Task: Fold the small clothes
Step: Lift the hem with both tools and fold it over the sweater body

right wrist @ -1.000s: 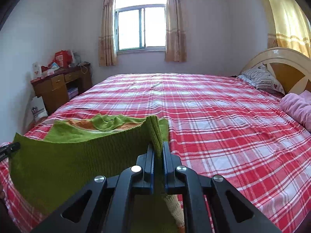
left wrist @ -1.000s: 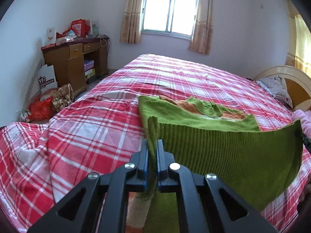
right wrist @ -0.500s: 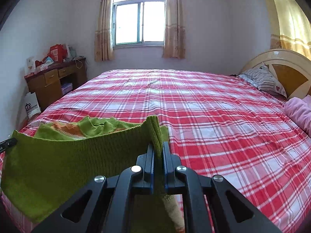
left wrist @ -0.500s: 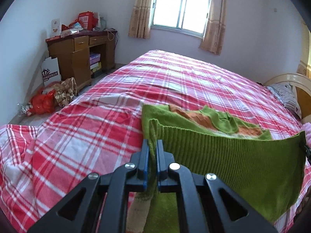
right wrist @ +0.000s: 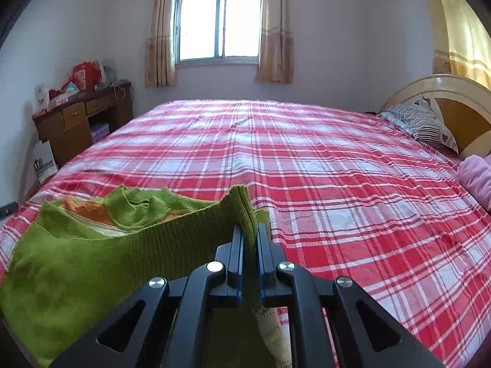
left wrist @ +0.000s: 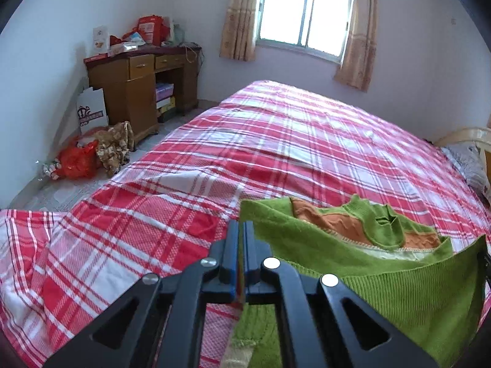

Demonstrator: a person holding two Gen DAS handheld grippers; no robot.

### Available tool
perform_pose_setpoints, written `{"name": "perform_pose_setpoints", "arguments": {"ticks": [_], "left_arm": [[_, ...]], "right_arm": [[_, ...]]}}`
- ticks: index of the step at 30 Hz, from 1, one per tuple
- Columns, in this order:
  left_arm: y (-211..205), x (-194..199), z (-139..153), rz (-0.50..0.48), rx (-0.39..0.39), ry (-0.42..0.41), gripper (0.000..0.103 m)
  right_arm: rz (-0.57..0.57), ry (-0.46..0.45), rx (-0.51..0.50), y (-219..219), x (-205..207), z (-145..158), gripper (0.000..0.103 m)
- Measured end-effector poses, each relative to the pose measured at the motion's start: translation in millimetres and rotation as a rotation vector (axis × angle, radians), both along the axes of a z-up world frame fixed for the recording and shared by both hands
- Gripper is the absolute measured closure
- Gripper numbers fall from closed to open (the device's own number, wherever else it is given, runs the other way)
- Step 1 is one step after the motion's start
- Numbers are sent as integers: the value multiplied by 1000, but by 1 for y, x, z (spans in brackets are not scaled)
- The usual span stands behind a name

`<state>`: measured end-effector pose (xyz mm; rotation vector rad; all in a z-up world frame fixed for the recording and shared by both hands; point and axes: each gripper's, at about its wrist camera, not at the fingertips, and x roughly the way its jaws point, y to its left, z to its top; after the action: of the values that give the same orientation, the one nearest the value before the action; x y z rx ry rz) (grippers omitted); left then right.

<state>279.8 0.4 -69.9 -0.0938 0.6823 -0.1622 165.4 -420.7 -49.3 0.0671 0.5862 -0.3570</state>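
A green knitted sweater (left wrist: 399, 291) with an orange patch lies near the front edge of the red plaid bed (left wrist: 276, 141). Its ribbed hem is lifted and stretched between my two grippers, above the rest of the garment. My left gripper (left wrist: 241, 225) is shut on the hem's left corner; only a thin strip of fabric shows between its fingers. In the right wrist view, the right gripper (right wrist: 249, 228) is shut on the hem's right corner, which stands up from the jaws. The sweater (right wrist: 92, 260) spreads to the left, and its neckline faces the window.
A wooden desk (left wrist: 138, 92) piled with boxes stands by the left wall, with a red bag (left wrist: 76, 162) and a paper bag on the floor beside it. At the right are a headboard (right wrist: 454, 98), a striped pillow (right wrist: 423, 125) and pink fabric (right wrist: 475, 178).
Both grippers have carried the lifted hem forward across the bed, over the sweater's body. The neckline now appears closer, and the hem stands lower in the left wrist view.
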Motion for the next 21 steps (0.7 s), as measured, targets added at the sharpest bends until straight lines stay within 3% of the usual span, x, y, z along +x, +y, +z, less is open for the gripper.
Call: {"name": "perform_pose_setpoints", "arguments": {"ticks": [4,10,12,14,17,18,19,21], "left_arm": [[6,-2,-4,-96,-42,66,97],[-2,-16,-24,-225,-23,118,80],[-7,-17,-31,-236,-7,136,63],[-10,-17,-35,-238,-3,148,57],[-13,-17,-37,-244,-8,152,58],[-14,-18,-36,-244,7,132,64],[-16,-19,-37,-242,28,115,80],[-18,-21,-37,-240,54,93,87]], "right_arm": [[2,5,13,0,-2,-7,97],[0,1,45,-3,-9,-11,97],[1,2,47,-2,-10,-12,97],[3,4,48,-1,-10,-13,97],[2,4,46,-2,-11,-14,97],[1,5,48,-3,-11,-14,97],[-2,7,51,-4,-12,-16,97],[-5,12,56,-5,-11,-18,97]]}}
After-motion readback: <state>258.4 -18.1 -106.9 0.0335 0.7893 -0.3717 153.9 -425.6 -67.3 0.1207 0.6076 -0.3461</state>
